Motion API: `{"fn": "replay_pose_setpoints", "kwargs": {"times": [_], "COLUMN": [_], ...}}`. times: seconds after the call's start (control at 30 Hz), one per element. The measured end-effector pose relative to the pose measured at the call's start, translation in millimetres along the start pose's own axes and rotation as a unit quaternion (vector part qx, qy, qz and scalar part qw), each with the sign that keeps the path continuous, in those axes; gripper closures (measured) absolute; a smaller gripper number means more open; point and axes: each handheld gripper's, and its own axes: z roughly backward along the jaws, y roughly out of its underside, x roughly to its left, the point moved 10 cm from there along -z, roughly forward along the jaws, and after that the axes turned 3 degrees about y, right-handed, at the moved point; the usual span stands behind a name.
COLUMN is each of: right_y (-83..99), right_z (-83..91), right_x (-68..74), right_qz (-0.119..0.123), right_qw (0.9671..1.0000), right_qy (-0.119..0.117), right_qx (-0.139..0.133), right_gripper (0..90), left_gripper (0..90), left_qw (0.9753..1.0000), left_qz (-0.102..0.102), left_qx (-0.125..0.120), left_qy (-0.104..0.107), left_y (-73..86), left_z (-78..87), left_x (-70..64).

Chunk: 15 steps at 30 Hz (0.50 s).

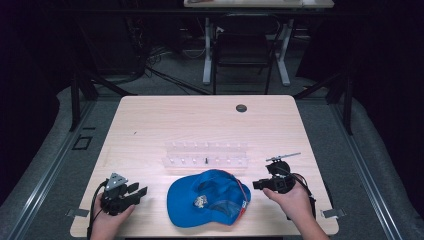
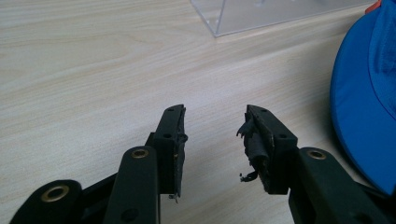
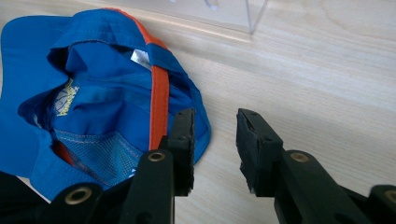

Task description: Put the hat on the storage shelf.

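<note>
A blue cap (image 1: 207, 199) with orange trim lies upside down near the table's front edge, brim toward the left. It also shows in the left gripper view as a blue cap (image 2: 369, 88) at the right edge, and in the right gripper view as a blue cap (image 3: 100, 102) with mesh lining. My left gripper (image 1: 140, 191) rests on the table left of the cap, open and empty (image 2: 214, 140). My right gripper (image 1: 257, 184) sits just right of the cap, open (image 3: 215, 140), its left jaw beside the cap's rim.
A clear acrylic rack (image 1: 206, 154) with small pegs stands behind the cap; its corner shows as a clear rack (image 2: 233, 16). A round cable hole (image 1: 241, 108) sits at the table's far side. A chair (image 1: 245, 47) stands beyond the table.
</note>
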Motion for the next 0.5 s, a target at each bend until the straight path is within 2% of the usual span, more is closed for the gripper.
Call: {"fn": "replay_pose_setpoints", "kwargs": {"times": [0.03,0.07,0.5], "right_y": [0.0,1.0,-0.9], "right_z": [0.0,-1.2,-21.3], "right_x": [0.0,1.8,7.0], "right_qz": [0.0,0.007,0.015], "right_qw": [1.0,0.9998,0.9988], "right_qy": [0.0,-0.005,-0.004], "right_qx": [0.0,0.017,0.046], "right_gripper": [67.0,66.4,64.0], "left_gripper": [58.7,58.7,58.7], "left_qw": [1.0,1.0,1.0], "left_qz": [0.0,0.0,-0.001], "left_qx": [0.001,0.003,0.002], "left_qy": [0.0,0.001,0.0], "left_y": [0.1,0.7,0.5], "left_z": [-0.2,-1.0,-1.4], "left_x": [-0.2,-0.5,-0.2]}}
